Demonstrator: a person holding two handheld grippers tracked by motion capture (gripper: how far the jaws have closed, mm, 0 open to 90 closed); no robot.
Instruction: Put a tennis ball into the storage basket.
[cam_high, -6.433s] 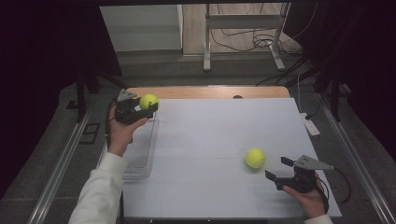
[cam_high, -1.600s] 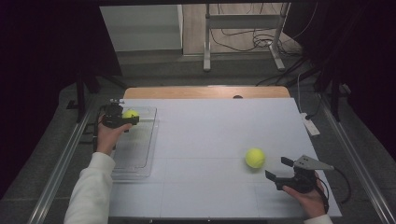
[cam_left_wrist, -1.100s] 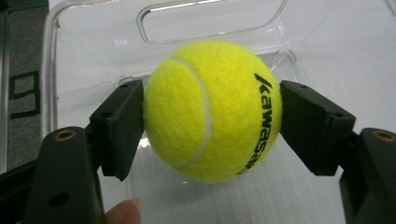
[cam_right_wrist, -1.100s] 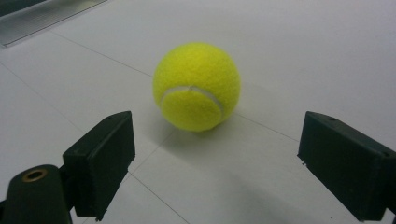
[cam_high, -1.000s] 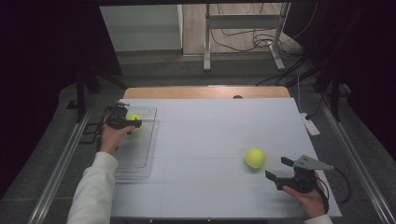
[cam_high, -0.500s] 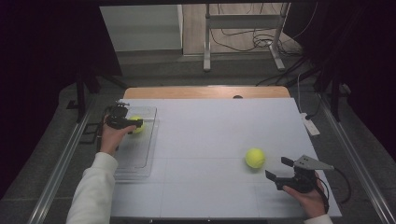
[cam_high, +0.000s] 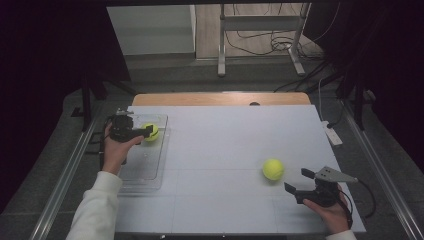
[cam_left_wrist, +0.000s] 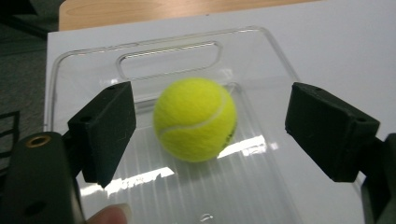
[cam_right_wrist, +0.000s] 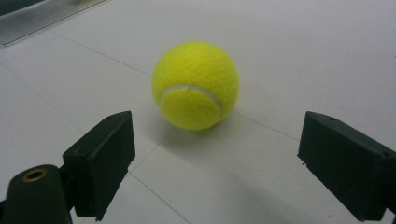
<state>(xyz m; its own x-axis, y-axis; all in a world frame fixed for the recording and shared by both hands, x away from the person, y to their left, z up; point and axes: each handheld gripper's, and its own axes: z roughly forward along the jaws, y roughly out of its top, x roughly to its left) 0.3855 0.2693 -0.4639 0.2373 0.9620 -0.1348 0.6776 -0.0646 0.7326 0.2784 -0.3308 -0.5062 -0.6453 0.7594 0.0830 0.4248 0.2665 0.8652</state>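
- The left gripper (cam_high: 148, 131) sits over the far end of a clear plastic tray (cam_high: 145, 175) at the left side of the white table (cam_high: 225, 150), held by the person's left hand (cam_high: 116, 150), with a white sleeve (cam_high: 95, 210) coming in from the bottom.
- In the left gripper view its jaws stand wide apart; a yellow tennis ball (cam_left_wrist: 195, 119) lies between them on the tray's ribbed floor (cam_left_wrist: 187, 186), with a clear gap on each side, so neither jaw touches it.
- That ball is close to the tray's far wall, just before the slot handle (cam_left_wrist: 169, 59) moulded into the rim; in the high view it shows as a yellow spot (cam_high: 151, 132) at the gripper's tips.
- A fingertip (cam_left_wrist: 109, 215) shows at the bottom edge of the left gripper view.
- The right gripper (cam_high: 301, 181) rests low at the near right of the table, held by the right hand (cam_high: 330, 210), its grey three-cornered plate (cam_high: 334, 174) on top.
- Its jaws are also spread wide and hold nothing.
- A second tennis ball (cam_high: 273, 169) lies on the bare table just ahead of the right gripper; in the right gripper view this ball (cam_right_wrist: 195, 85) sits beyond the jaw tips, apart from both.
- The two balls are well apart, one in the tray, one on the table surface.
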